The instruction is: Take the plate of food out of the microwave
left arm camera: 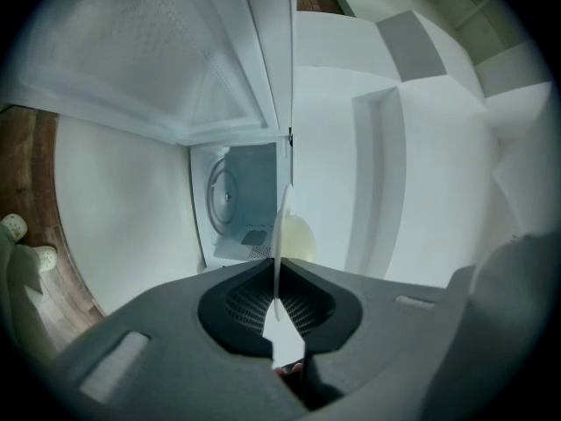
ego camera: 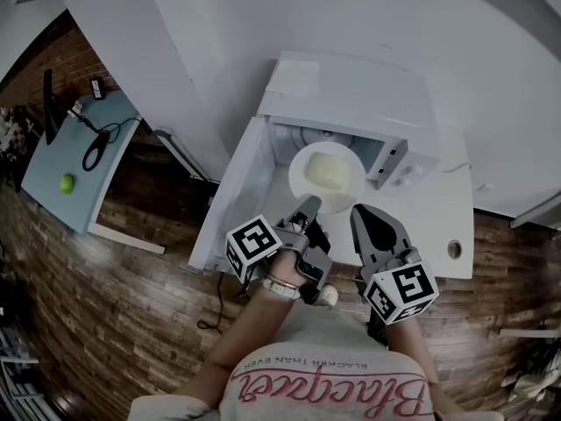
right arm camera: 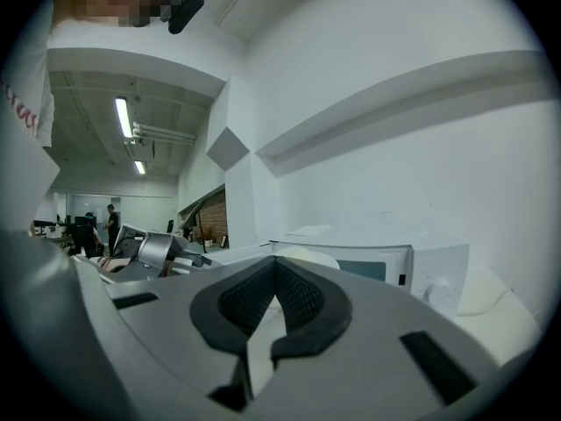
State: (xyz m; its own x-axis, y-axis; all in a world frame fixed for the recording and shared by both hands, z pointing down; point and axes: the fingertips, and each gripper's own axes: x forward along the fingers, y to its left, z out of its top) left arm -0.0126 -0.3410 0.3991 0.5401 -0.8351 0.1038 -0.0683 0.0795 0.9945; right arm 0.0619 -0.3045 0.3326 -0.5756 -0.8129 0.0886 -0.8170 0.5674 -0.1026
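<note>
White plate [ego camera: 301,167] of food, pinched by its rim in my left tongs [ego camera: 308,205], hangs just ahead at the microwave [ego camera: 351,95] mouth. My right tongs [ego camera: 362,216] are clenched empty alongside. Next, I reckon: draw it clear, kept level.

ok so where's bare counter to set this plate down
Free: the white counter right of the microwave, behind the round hole. Crowded: in front of the cavity, where the open door, the plate, left gripper and right gripper bunch up.
</note>
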